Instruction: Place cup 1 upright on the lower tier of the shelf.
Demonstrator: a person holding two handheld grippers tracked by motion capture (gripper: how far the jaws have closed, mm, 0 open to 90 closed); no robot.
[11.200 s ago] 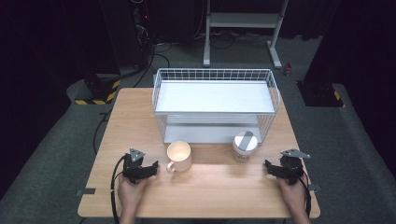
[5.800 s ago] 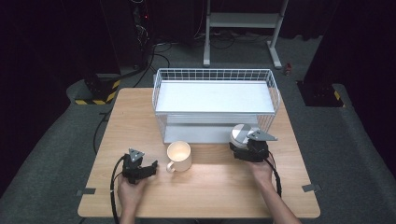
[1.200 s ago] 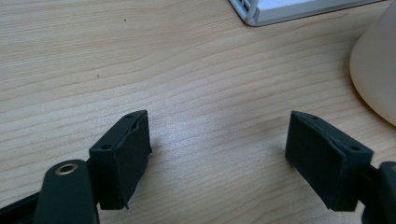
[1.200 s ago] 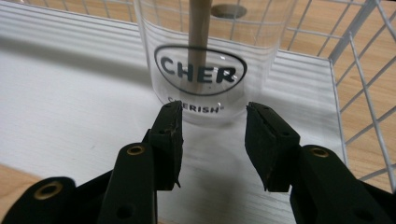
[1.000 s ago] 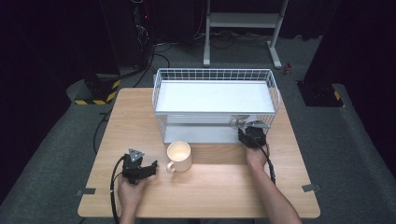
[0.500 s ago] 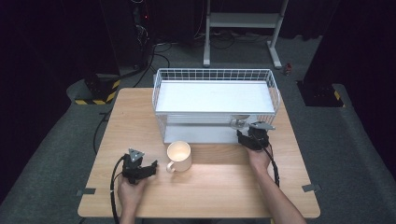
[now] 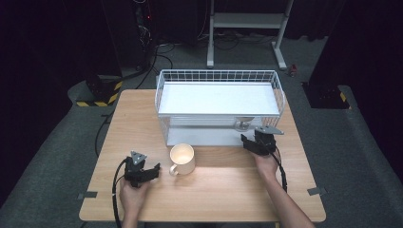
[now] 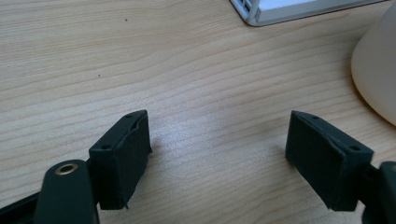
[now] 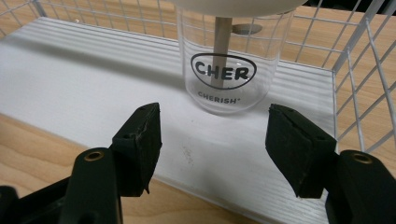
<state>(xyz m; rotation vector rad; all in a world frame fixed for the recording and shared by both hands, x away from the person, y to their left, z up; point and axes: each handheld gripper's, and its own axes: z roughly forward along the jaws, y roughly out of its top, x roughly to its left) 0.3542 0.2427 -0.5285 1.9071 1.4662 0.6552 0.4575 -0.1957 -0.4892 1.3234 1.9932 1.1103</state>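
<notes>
Wooden table [image 7: 214, 190] carries everything. At the left, the left gripper [image 7: 141, 172] rests low on the wood, jaws apart with nothing between them, and the cream mug [image 7: 182, 158] stands just beside it. Further right, the right gripper [image 7: 259, 141] faces the white wire rack [image 7: 218, 97]; its jaws have just been opening, and the clear glass jar [image 9: 227, 70] stands free on the rack's lower shelf, beyond the pads.

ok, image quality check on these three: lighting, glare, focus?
High view: the light wooden table is lit, the surroundings are near black, and the white wire rack looks slightly washed out. Left gripper view: soft sheen on the wood between the jaws, and the cream ceramic mug is blurred at the edge. Right gripper view: the clear glass jar is sharp, its print legible.
</notes>
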